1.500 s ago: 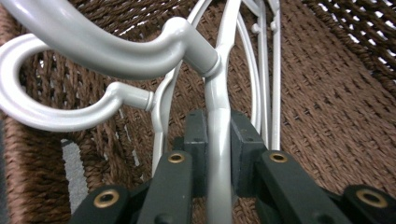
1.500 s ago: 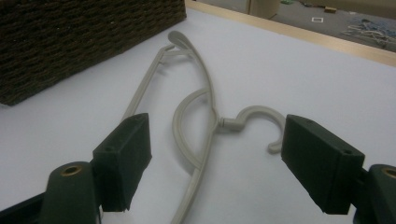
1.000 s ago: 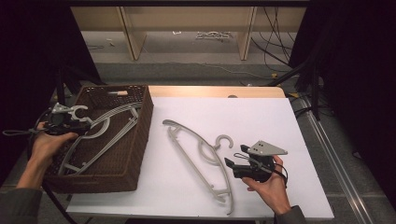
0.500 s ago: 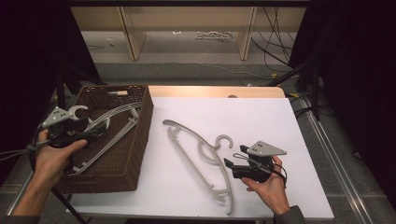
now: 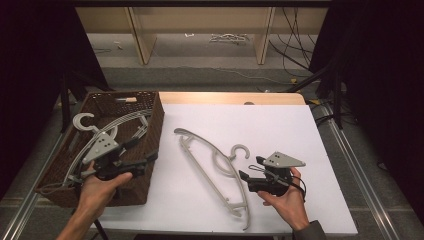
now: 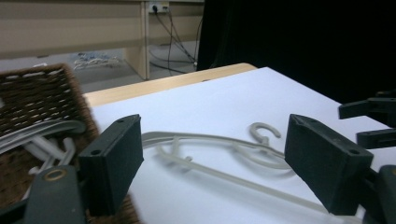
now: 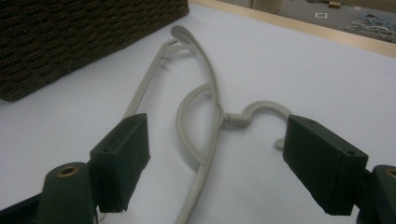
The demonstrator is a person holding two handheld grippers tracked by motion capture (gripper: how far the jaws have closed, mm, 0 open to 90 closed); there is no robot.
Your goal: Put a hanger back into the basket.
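Table surface: white sheet over a wooden top; a strip of bare wood shows along the far edge.
Basket: dark brown wicker, rectangular, at the left end of the table, partly overhanging the white sheet's left edge.
Basket contents: grey plastic hangers lying in a loose pile inside; one hook curls up near the far left wall. Exact count cannot be told.
Hanger on table: grey plastic, flat on the white sheet between the basket and the right hand. Long axis runs diagonally, upper end near the basket's right wall, lower end near the front edge of the table. Hook points right, toward the right gripper.
Left gripper: held in the left hand above the basket's front right corner, pointing right toward the table hanger. Jaws wide apart, nothing between them. In the left gripper view the hanger lies ahead on the sheet, well beyond the pads.
Right gripper: held in the right hand near the front right of the sheet, pointing left. Jaws spread wide, empty. In the right gripper view the hanger's hook sits between the two jaws but ahead of them, no contact.
Gap, right gripper to hook: near, not touching.
Background: wooden shelving legs and loose cables on the floor beyond the table.
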